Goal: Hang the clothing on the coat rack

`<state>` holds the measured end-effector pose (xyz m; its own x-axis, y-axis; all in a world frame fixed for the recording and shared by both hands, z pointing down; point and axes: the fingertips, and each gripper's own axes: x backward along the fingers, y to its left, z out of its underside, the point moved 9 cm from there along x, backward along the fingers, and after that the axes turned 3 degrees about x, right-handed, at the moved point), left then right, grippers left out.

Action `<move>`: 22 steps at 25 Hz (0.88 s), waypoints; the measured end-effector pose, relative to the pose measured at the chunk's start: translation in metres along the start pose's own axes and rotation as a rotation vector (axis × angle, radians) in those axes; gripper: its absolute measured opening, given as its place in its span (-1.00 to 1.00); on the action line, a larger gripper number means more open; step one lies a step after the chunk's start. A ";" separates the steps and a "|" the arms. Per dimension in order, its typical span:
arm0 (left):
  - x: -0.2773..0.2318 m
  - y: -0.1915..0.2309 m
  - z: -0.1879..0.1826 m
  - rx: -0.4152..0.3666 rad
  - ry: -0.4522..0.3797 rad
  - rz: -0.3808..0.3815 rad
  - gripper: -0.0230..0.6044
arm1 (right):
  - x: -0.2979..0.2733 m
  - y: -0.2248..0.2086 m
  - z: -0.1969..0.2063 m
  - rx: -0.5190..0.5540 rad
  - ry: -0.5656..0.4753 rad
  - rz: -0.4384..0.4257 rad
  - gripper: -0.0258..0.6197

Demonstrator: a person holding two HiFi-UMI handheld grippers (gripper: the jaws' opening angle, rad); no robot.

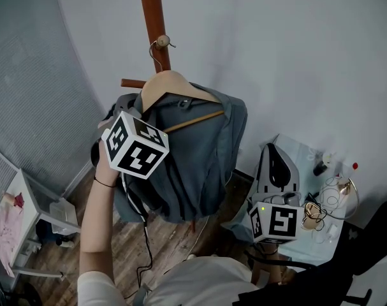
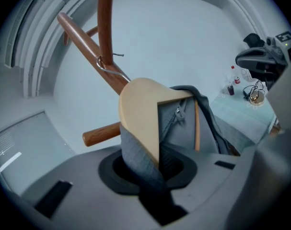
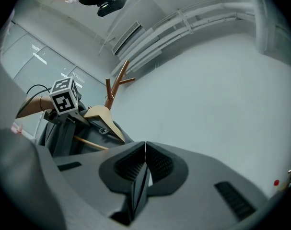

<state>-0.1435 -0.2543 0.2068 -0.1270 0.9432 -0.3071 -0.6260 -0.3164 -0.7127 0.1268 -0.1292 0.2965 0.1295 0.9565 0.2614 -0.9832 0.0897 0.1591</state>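
A grey-blue garment (image 1: pixel 203 161) hangs on a pale wooden hanger (image 1: pixel 172 81), and the hanger's wire hook (image 2: pixel 111 69) sits over a peg of the brown wooden coat rack (image 1: pixel 153 18). My left gripper (image 2: pixel 152 166) is raised at the garment's left shoulder. The hanger's end (image 2: pixel 140 114) and a fold of cloth lie between its jaws, which stand apart and are not pressing, so it is open. In the head view the marker cube hides its jaws. My right gripper (image 3: pixel 144 169) is held low at the right, away from the rack, shut with nothing between its pads.
At the lower right stands a table with a light blue cover (image 1: pixel 308 247), holding cables, small bottles and a lamp. A white cart (image 1: pixel 34 215) stands at the lower left on the wooden floor. The rack is close to the pale wall. A cable hangs from my left gripper.
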 end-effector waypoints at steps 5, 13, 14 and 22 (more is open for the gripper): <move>0.000 0.000 0.001 -0.016 -0.016 -0.001 -0.51 | -0.001 0.001 -0.001 0.000 0.001 0.001 -0.86; 0.003 -0.004 0.006 -0.059 -0.039 -0.014 -0.31 | 0.001 0.004 0.003 -0.009 0.014 -0.004 -0.85; 0.003 -0.004 0.006 -0.064 -0.043 -0.014 -0.29 | 0.000 0.004 0.004 -0.010 0.017 -0.006 -0.85; 0.018 0.001 0.005 -0.042 -0.165 -0.119 -0.21 | 0.000 0.009 0.006 -0.017 0.029 -0.031 -0.86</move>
<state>-0.1503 -0.2369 0.2033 -0.1810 0.9768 -0.1142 -0.6118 -0.2027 -0.7646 0.1184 -0.1298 0.3040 0.1565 0.9607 0.2292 -0.9808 0.1239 0.1506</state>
